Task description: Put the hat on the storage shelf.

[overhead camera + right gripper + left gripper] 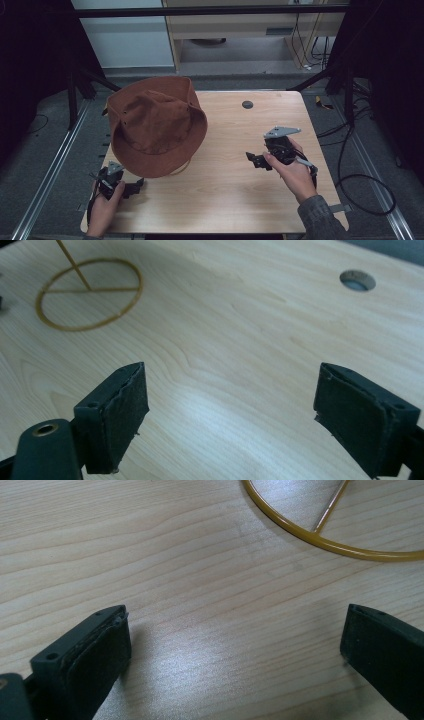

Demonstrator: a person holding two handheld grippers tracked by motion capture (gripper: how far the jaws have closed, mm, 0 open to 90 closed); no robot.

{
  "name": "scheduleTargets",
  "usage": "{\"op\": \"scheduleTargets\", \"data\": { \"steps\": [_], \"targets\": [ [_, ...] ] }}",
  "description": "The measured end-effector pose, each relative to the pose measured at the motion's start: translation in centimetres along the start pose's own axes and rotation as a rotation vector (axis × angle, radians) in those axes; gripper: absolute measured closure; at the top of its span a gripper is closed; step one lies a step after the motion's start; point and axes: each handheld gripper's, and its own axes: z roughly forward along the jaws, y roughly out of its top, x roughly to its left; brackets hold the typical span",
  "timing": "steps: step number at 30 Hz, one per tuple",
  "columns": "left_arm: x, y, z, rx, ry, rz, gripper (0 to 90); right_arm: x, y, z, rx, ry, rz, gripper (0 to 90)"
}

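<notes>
Brown cloth hat [156, 125] sits propped on a yellow ring stand [90, 294] at the table's [235, 195] left, untouched, while the left gripper [131, 187] and right gripper [256, 160] hover spread and empty, so a grasp of the brim likely comes next.

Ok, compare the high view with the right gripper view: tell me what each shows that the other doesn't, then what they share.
High view alone: the brown hat at the table's left, both hands, the left gripper below the hat, and the floor cables.

Right gripper view alone: the yellow ring stand as a full circle with its upright rod, and the right gripper close up, jaws wide apart with nothing between them.

Both: the wooden table and its round hole.
</notes>
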Motion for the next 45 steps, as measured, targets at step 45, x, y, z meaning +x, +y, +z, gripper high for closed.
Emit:
{"op": "scheduleTargets", "data": {
  "steps": [45],
  "targets": [
    [0.0, 0.0, 0.0, -0.001, 0.000, 0.000, 0.0, 0.1, -8.9, 6.0, 0.086, -0.138, 0.086, 10.4]
  ]
}}
